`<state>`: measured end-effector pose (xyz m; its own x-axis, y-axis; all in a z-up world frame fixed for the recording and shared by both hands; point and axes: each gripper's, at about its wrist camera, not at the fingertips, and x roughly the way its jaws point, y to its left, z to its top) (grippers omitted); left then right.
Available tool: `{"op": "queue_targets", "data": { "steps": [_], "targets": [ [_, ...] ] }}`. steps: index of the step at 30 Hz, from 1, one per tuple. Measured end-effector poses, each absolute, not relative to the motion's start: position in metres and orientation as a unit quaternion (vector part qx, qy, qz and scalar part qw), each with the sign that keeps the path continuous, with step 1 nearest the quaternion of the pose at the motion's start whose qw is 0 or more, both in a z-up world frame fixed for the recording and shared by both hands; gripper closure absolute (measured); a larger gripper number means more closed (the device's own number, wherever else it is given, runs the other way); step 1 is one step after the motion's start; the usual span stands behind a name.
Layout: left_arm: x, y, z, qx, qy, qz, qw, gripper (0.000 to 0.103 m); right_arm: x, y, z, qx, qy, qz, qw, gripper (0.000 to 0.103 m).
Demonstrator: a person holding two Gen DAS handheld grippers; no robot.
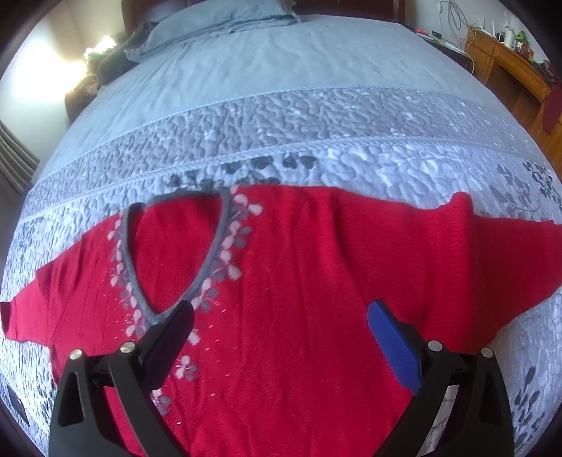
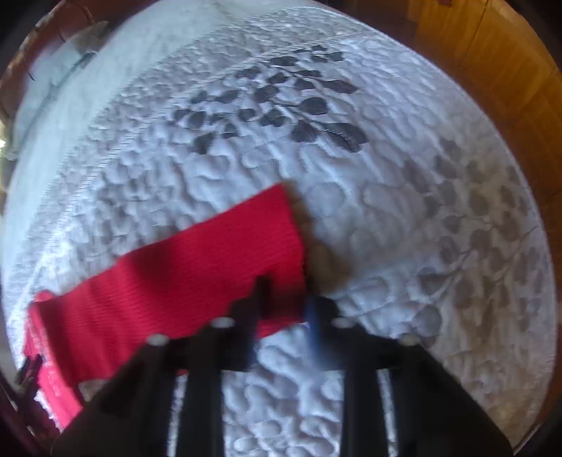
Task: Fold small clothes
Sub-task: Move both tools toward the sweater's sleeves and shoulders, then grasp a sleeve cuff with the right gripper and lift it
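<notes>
A red sweater [image 1: 309, 281] with a grey V-neck [image 1: 168, 253] and white-grey flower trim lies spread flat on the bed, sleeves out to both sides. My left gripper [image 1: 281, 323] is open and empty, hovering over the chest of the sweater, just right of the neckline tip. In the right wrist view, one red sleeve [image 2: 196, 274] lies across the quilt. My right gripper [image 2: 286, 298] is nearly closed on the lower corner of the sleeve's cuff end. The view is blurred.
The bed has a blue-grey quilted cover [image 1: 281, 123] with dark leaf prints. A pillow [image 1: 217, 21] lies at the headboard. A wooden desk [image 1: 509, 66] with clutter stands to the right. Wooden furniture [image 2: 491, 63] borders the bed in the right wrist view.
</notes>
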<state>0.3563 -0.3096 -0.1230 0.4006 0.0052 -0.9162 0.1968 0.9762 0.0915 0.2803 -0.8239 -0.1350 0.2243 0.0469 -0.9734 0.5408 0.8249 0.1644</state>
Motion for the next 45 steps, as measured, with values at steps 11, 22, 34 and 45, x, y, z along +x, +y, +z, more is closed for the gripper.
{"op": "queue_targets", "data": {
  "steps": [11,22,34,45],
  "targets": [
    [0.345,-0.221,-0.113,0.075,0.55,-0.015,0.832,0.004,0.279,-0.723,-0.051,0.195,0.549,-0.106,0.806,0.095],
    [0.33,-0.124,-0.102,0.049,0.551,0.022,0.833,0.004,0.347,-0.479,-0.043,0.148,0.561,0.101,0.808,0.095],
    [0.331,-0.094,-0.108,0.018,0.561,0.023,0.827,0.004,0.35,-0.362,-0.148,0.125,0.655,0.146,0.731,0.063],
    [0.336,-0.195,-0.131,-0.041,0.61,-0.119,0.782,0.004,0.221,-0.466,-0.084,0.129,0.581,0.035,0.803,0.065]
  ]
}}
